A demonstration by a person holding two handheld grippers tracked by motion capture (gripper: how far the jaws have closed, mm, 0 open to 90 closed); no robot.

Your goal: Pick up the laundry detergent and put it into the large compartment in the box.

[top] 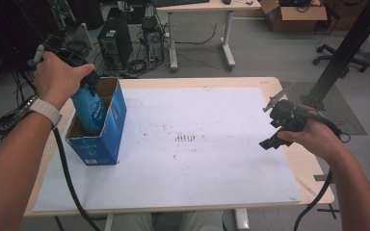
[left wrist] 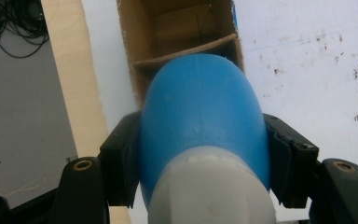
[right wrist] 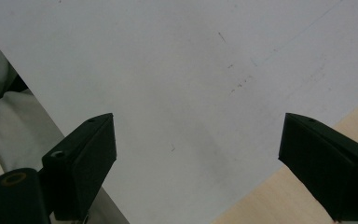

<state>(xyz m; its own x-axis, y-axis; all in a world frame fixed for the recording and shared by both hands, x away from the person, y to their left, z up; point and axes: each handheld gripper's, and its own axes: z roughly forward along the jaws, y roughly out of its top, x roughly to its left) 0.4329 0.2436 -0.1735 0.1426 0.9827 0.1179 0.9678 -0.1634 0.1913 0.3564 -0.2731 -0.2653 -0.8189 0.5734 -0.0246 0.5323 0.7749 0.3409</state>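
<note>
The left gripper is clamped on a blue bottle, its black jaws pressing the bottle's rounded sides just below the pale cap end (the left gripper view looks straight down along it). The bottle hangs upright with its lower part inside an open blue cardboard box, which stands near the left edge of the desk, toward the far left corner. In the left gripper view the bottle sits over the box, whose brown inside shows a cardboard divider just behind the bottle. Whether the bottle's base touches the box floor cannot be told.

The right gripper is held above the right edge of the desk, well apart from the box, with its jaws spread wide and nothing between them. In the right gripper view its jaws frame a bare stretch of the white sheet that covers most of the desk, with the wooden edge at the lower right.
</note>
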